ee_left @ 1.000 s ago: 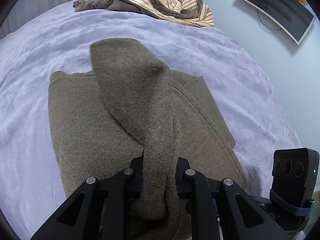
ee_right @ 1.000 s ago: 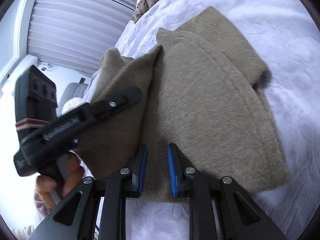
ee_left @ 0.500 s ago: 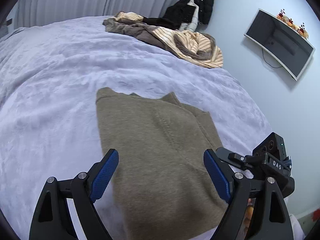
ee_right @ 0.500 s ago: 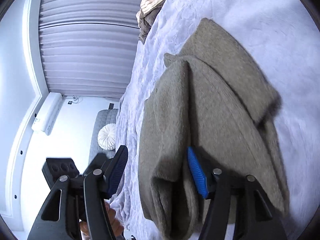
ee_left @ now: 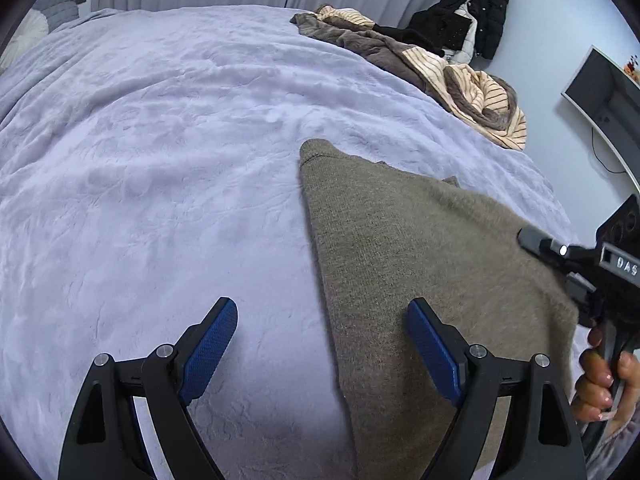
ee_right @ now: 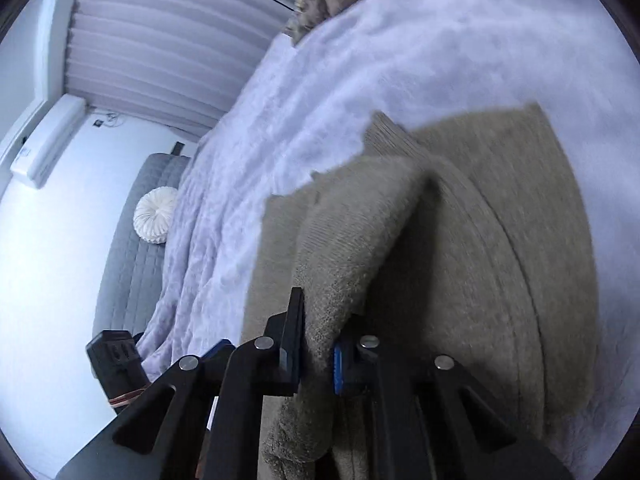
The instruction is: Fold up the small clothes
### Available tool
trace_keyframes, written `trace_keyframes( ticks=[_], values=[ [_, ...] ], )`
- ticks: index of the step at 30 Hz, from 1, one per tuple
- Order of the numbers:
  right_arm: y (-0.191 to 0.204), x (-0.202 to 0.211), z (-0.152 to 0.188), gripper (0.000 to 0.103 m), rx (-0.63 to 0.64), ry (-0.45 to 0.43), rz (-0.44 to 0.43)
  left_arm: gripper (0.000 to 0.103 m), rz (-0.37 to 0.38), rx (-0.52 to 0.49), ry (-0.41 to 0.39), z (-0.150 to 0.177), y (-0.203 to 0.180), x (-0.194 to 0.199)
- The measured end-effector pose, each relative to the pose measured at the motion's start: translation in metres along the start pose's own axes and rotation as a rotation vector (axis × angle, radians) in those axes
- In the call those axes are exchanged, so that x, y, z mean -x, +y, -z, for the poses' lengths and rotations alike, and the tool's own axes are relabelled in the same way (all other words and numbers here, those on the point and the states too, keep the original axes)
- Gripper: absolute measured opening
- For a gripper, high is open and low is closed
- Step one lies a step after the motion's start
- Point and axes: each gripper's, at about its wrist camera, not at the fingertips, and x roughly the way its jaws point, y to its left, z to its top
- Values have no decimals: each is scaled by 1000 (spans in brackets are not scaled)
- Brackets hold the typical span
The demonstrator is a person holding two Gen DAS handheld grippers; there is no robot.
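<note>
- Sweater (ee_left: 420,272), olive-brown knit, is lying partly folded on the lilac bedspread (ee_left: 160,160), filling the 3 to 6 o'clock part of your left wrist view.
- Your left gripper (ee_left: 322,344) is standing wide, its blue pads (ee_left: 212,344) gripping nothing; the pad at 7 o'clock is hovering over bare bedspread, while the other is hovering over the sweater's near edge.
- Your right gripper (ee_right: 316,344) is closing on a bunched fold of the sweater (ee_right: 460,260); the knit is sitting between the pads and draping down past them toward 6 o'clock in the right wrist view.
- Your hand (ee_left: 600,380) is wrapping around that gripper's handle at 4 o'clock in the left view, with the tool's black body reaching onto the sweater's edge at 3 o'clock.
- Beyond the pinched fold, the rest of the sweater is spreading flat in layered bands toward 2 o'clock in the right view.
- Farther off, a heap of clothes (ee_left: 460,80), brown with cream stripes, is lying along the bed's edge at 1 o'clock in the left view.
- Past that, a black jacket (ee_left: 472,12) is hanging on the wall, and a monitor (ee_left: 604,100) is showing at 2 o'clock.
- A round white cushion (ee_right: 154,216) is resting on a grey seat at 9 o'clock in the right view.
</note>
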Motion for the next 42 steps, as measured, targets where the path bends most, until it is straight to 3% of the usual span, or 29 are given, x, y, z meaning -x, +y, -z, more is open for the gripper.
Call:
trace_keyframes(
  ticks=[5,8,10,14,16,17,19,21,22,25,28,31,32,33,36,39,42],
  values=[
    [-8,45,-16,9,24,-96,41,87,0,-126,6,-2,-36,-11],
    [-40,45,-11,9,-14,-58,130,88,-17,-160,29,4,-48,-27],
    [-66,35,-2,9,-44,-8,232,89,-1,-129,45,5,-47,-32],
    [-95,40,12,21,-165,-59,137,89,1,-106,62,4,-41,-30],
    [-91,40,9,27,-164,-51,91,89,-22,-122,49,1,-40,-27],
    [-88,40,7,38,-152,-46,65,89,-31,-117,38,0,-40,-25],
    [-82,37,4,44,-137,-41,32,89,-37,-98,31,-2,-36,-24],
    [-75,27,-1,33,-114,-14,75,89,-55,-86,36,-2,-34,-27],
    [-69,26,-2,8,-85,-12,121,89,-58,-86,35,-2,-35,-27],
    [-40,42,-2,8,-2,-98,73,89,-65,-117,11,-3,-41,-22],
    [-27,58,-3,8,60,-117,141,89,-51,-151,13,-3,-53,-26],
    [-52,43,4,8,50,-50,302,89,-26,-171,44,0,-62,-37],
    [-66,36,6,8,16,-26,326,94,-25,-173,43,2,-63,-39],
    [-81,39,10,8,-22,-30,315,99,-38,-169,41,3,-62,-40],
    [-93,48,14,8,-105,-76,262,99,-25,-150,57,4,-54,-34],
    [-81,56,15,15,-58,-57,291,99,-45,-174,54,5,-50,-24],
    [-76,77,25,35,-65,-44,206,99,-36,-188,51,8,-46,-11]
  ],
)
